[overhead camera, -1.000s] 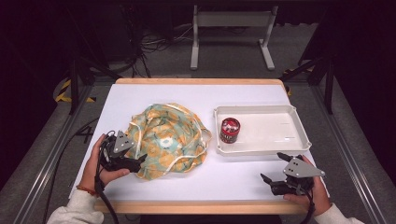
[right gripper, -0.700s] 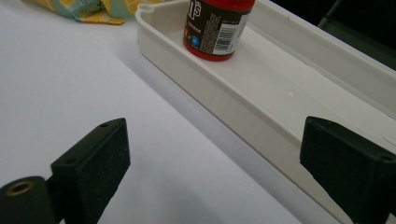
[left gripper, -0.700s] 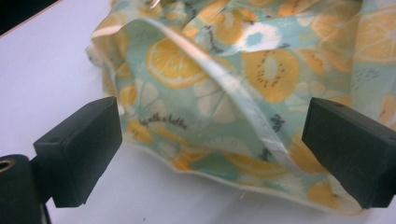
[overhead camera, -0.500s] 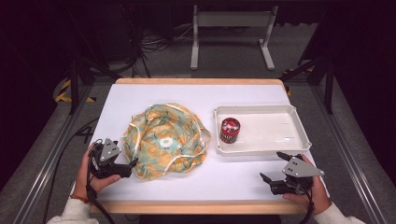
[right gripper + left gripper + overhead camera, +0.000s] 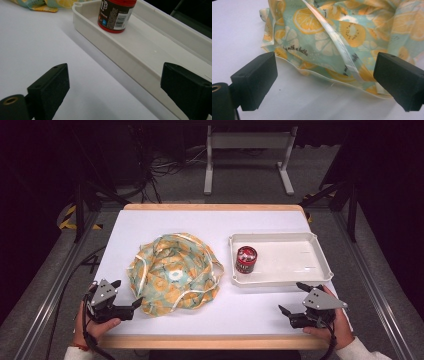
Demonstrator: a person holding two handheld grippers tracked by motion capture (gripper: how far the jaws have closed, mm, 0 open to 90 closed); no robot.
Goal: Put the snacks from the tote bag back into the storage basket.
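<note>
White table [image 5: 165,220], dark room behind; fruit-print cloth [image 5: 175,272] crumpled left of centre, its near-left hem just off my left claw [image 5: 125,300], jaws spread wide, nothing held; right claw [image 5: 292,301] also released, parked near the white tray [image 5: 320,262] with the red jar [image 5: 246,259] inside; looks like the approach step; next: slide left jaws over the hem, then pinch.
</note>
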